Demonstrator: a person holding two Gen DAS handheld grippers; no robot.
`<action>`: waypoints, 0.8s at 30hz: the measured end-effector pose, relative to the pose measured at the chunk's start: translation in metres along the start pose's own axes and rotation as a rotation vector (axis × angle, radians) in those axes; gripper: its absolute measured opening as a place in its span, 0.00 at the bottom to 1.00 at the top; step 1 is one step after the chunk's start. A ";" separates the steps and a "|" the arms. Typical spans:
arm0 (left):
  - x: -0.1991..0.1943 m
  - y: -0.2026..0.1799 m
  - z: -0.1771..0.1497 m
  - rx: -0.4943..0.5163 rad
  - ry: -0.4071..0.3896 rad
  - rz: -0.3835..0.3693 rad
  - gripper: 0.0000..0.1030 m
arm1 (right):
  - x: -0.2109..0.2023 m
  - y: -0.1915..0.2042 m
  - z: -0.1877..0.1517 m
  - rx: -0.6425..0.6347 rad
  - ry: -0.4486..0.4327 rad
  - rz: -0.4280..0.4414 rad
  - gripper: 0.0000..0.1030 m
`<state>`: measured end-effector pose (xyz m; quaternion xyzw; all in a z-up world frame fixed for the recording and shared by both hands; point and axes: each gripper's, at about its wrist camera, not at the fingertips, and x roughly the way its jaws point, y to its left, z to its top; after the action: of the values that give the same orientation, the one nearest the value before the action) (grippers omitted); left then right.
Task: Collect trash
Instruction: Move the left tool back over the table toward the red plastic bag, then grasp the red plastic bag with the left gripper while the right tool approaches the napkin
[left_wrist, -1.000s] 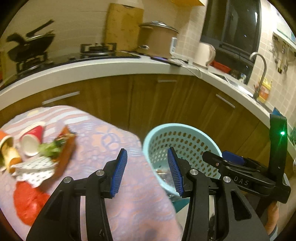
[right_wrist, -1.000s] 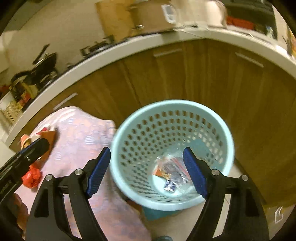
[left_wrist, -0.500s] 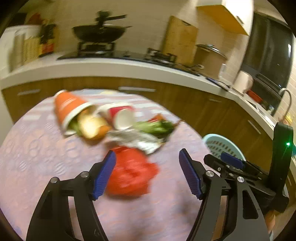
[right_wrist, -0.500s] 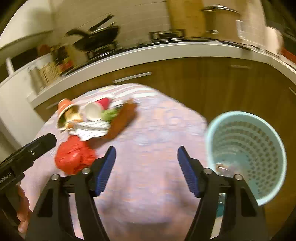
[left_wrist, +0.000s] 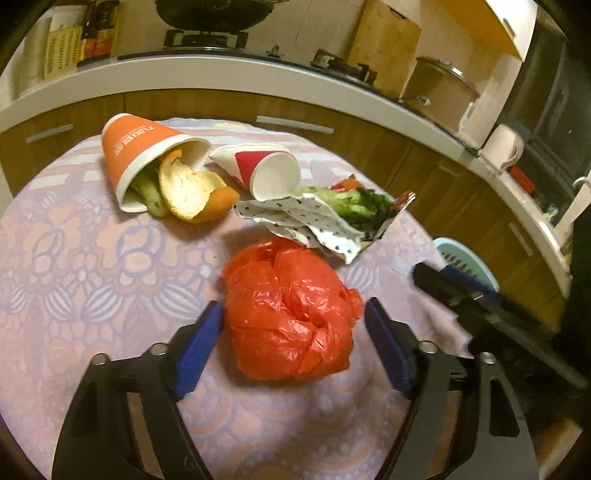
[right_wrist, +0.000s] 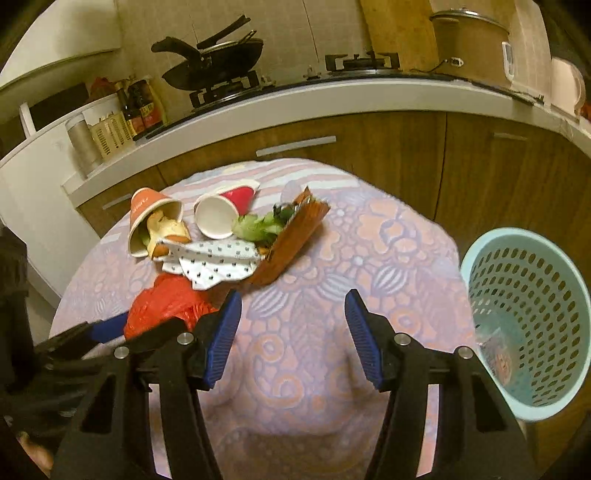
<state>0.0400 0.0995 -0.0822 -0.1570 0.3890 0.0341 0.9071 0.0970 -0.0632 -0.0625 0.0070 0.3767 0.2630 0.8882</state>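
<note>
A crumpled red plastic bag (left_wrist: 291, 314) lies on the patterned tablecloth (left_wrist: 92, 266). My left gripper (left_wrist: 291, 310) straddles the bag; its jaws are closing, the blue pads (left_wrist: 199, 343) close beside it but not visibly pressing. Behind the bag lie an orange paper cup (left_wrist: 140, 155) with orange peel (left_wrist: 188, 192), a red-and-white cup (left_wrist: 266, 170), dotted white paper (left_wrist: 306, 221), lettuce (left_wrist: 347, 203) and a brown wrapper (right_wrist: 295, 236). My right gripper (right_wrist: 291, 332) hovers over bare cloth to the bag's right, jaws closing with nothing between them.
A pale blue perforated basket (right_wrist: 524, 295) with a little trash inside stands on the floor past the table's right edge. Wooden cabinets (right_wrist: 369, 147) and a white counter with a stove, wok and pots curve behind the table.
Both views swung left from the basket to the table. My left gripper came down around the red bag. The right gripper's jaws have narrowed and now sit over the cloth.
</note>
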 end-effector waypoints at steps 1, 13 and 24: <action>0.002 -0.001 0.000 0.009 0.005 0.004 0.60 | -0.002 0.000 0.003 0.000 -0.003 0.007 0.53; -0.037 0.042 -0.009 -0.002 -0.041 0.027 0.49 | 0.014 0.043 0.022 -0.065 0.019 0.063 0.53; -0.062 0.107 -0.011 -0.113 -0.129 0.130 0.49 | 0.050 0.091 0.019 -0.122 0.083 0.055 0.61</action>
<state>-0.0301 0.2010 -0.0729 -0.1795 0.3368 0.1249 0.9158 0.0964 0.0427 -0.0633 -0.0479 0.3961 0.3098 0.8631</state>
